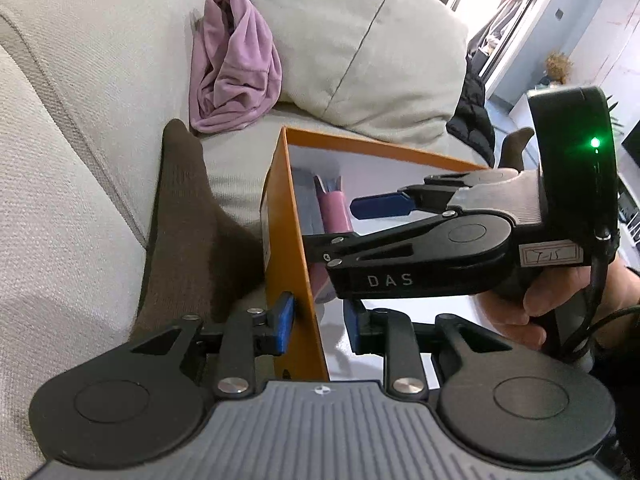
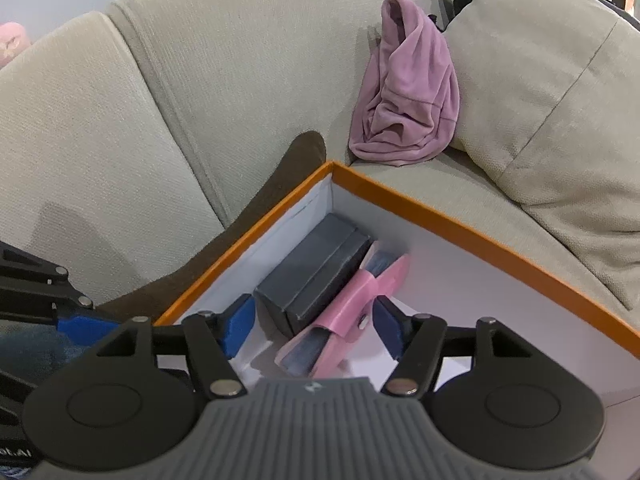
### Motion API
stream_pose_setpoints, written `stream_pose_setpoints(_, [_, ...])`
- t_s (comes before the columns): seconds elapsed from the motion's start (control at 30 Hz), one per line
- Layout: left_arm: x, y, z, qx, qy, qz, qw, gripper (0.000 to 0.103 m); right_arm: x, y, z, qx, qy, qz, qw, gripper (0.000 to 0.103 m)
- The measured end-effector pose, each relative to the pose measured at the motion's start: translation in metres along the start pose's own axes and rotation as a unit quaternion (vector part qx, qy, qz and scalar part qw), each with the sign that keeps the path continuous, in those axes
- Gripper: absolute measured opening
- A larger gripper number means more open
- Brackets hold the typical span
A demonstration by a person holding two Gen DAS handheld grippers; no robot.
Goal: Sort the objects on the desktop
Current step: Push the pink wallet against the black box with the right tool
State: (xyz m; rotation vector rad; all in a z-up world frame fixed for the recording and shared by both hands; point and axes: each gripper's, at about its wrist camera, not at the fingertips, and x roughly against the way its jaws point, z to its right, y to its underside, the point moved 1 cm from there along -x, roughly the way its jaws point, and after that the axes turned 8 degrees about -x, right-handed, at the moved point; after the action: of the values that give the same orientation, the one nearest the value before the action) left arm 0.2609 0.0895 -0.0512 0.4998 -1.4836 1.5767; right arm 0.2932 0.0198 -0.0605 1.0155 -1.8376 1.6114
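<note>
On the sofa (image 2: 224, 92) sits an orange box (image 2: 460, 228). Its left wall is pinched between the left gripper (image 1: 318, 322) pads. Over the box, the right gripper (image 2: 314, 326) is wide open, empty. Below it lie a pink case (image 2: 352, 304) and grey box (image 2: 316, 268).

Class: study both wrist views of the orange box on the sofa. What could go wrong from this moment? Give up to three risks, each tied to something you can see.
1. The left gripper straddles the orange box wall; on the soft sofa the box could tip if tugged.
2. The right gripper hangs open over the pink item, and could nudge it against the dark grey box.
3. Both grippers crowd one corner and might collide.
</note>
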Motion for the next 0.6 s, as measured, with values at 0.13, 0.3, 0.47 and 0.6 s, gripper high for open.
stream_pose_setpoints(0.13, [0.003,-0.002,0.001,0.002,0.001,0.008,1.0000,0.030,-0.002,0.000,0.001,-0.021,-0.009,-0.002,1.000,0.068])
stream_pose_setpoints(0.3, [0.004,-0.002,0.003,-0.002,0.003,0.006,1.0000,0.031,-0.005,0.006,-0.002,-0.040,-0.029,-0.009,0.999,0.060])
stream_pose_setpoints(0.47, [0.004,-0.001,0.008,-0.017,0.003,0.000,0.9999,0.037,0.000,0.011,0.002,-0.061,-0.057,-0.021,0.996,0.059])
stream_pose_setpoints(0.6, [0.006,0.000,0.011,-0.024,0.001,0.001,0.9997,0.038,-0.002,0.015,0.004,-0.073,-0.056,-0.029,0.995,0.045])
